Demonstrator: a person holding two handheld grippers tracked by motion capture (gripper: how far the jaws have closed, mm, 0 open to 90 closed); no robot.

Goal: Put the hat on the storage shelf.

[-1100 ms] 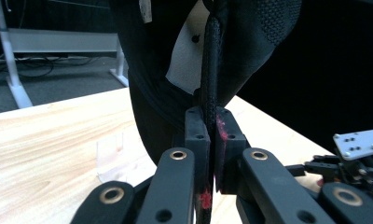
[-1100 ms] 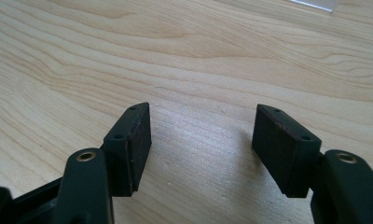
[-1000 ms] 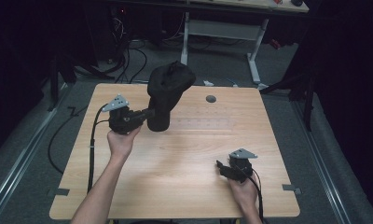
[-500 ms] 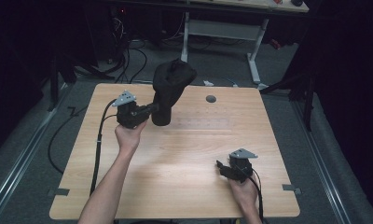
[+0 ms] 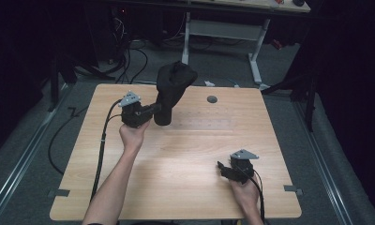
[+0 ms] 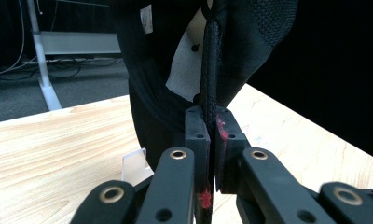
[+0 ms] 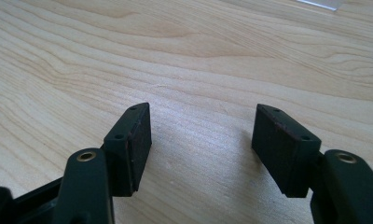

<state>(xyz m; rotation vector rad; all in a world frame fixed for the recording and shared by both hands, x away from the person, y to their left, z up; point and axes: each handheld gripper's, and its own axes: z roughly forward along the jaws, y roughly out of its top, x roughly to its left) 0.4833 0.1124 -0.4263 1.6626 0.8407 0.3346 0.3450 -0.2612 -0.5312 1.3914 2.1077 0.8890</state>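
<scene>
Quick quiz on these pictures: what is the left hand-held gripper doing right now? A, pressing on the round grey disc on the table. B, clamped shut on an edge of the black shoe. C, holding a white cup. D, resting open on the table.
B: in the left gripper view the left hand-held gripper has its jaws closed on a thin edge of the black shoe, held upright over the table.

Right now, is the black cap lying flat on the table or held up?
Held up. The left gripper is shut on the black cap's strap, and it hangs upright over the table.
</scene>
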